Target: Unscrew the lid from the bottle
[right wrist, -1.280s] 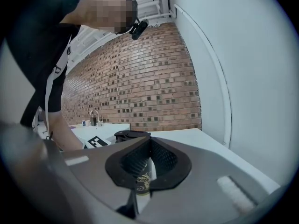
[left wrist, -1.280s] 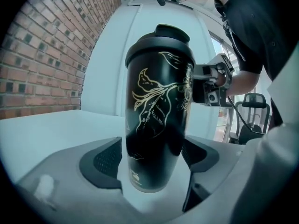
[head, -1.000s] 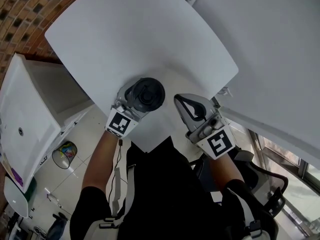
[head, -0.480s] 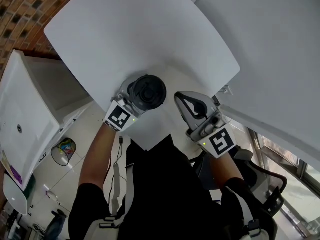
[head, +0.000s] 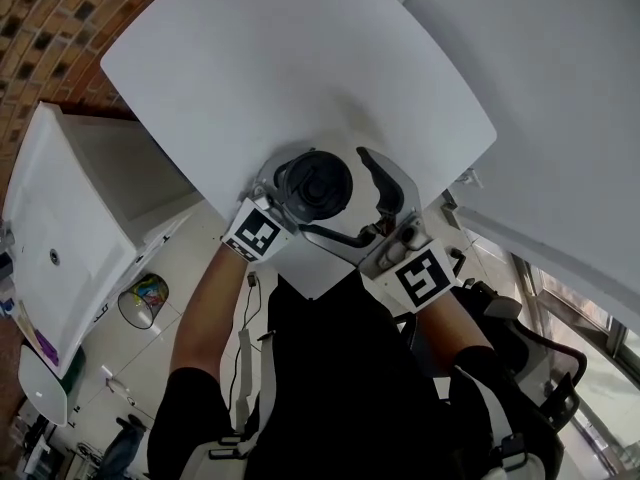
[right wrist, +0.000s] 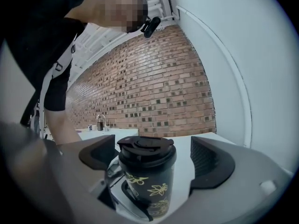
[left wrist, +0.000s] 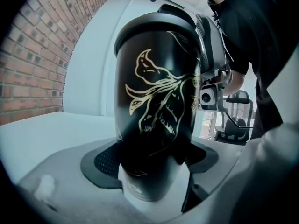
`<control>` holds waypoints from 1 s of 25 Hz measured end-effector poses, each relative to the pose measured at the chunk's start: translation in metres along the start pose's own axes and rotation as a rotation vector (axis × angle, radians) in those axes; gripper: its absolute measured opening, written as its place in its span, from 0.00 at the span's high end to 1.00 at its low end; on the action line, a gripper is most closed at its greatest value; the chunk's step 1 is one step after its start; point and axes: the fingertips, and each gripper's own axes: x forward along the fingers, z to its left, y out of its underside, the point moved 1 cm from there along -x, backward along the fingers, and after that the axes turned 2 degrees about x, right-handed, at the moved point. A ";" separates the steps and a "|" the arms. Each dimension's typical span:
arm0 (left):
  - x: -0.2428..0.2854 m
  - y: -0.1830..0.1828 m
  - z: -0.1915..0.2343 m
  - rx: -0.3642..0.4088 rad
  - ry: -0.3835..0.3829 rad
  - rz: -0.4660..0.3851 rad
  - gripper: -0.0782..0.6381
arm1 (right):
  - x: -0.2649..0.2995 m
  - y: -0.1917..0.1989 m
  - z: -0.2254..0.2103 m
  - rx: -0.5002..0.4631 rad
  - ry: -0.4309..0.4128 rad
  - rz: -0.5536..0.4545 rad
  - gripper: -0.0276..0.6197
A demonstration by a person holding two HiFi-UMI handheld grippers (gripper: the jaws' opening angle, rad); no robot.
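The left gripper (left wrist: 149,162) fingers clamp the bottle (left wrist: 156,106) at the counter (head: 280,68) near edge. The right gripper (head: 352,206) fingers are opening, with the lid (right wrist: 146,149) between them untouched. I'd level them on it, then squeeze before twisting.

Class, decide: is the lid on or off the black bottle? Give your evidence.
On. The lid sits flush on top of the bottle, with no gap showing at the rim.
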 end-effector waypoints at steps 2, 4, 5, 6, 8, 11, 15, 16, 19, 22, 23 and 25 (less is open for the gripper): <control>0.000 -0.001 0.000 0.000 -0.001 -0.004 0.34 | 0.008 0.001 0.002 -0.008 0.011 -0.003 0.20; 0.000 0.000 -0.001 -0.001 -0.003 -0.008 0.34 | 0.014 0.001 0.005 -0.013 0.022 -0.011 0.20; -0.001 0.003 -0.001 -0.002 -0.003 -0.005 0.34 | 0.017 0.001 0.007 -0.017 0.027 -0.014 0.20; -0.001 0.009 -0.002 -0.004 -0.002 0.002 0.34 | 0.020 0.002 0.009 -0.023 0.035 -0.012 0.20; -0.002 0.011 -0.002 -0.006 0.002 0.001 0.34 | 0.025 0.007 0.012 -0.042 0.053 0.008 0.20; -0.001 -0.001 0.001 -0.007 0.007 -0.016 0.34 | 0.026 0.014 0.010 -0.059 0.050 0.047 0.26; -0.001 0.000 -0.001 0.003 0.020 -0.009 0.34 | 0.022 0.019 0.010 -0.057 -0.042 0.076 0.27; 0.000 0.000 -0.001 0.004 0.025 -0.009 0.34 | 0.021 0.020 0.010 -0.051 -0.073 0.078 0.26; 0.000 0.000 -0.002 0.006 0.035 -0.010 0.34 | 0.020 0.021 0.011 -0.056 -0.184 0.091 0.26; 0.000 0.001 -0.002 0.010 0.040 -0.008 0.34 | 0.019 0.021 0.013 -0.087 -0.320 0.117 0.26; 0.000 0.002 -0.001 0.010 0.040 -0.006 0.34 | 0.020 0.021 0.014 -0.102 -0.364 0.123 0.26; 0.000 0.002 -0.001 0.008 0.044 -0.003 0.34 | 0.021 0.021 0.015 -0.125 -0.440 0.144 0.26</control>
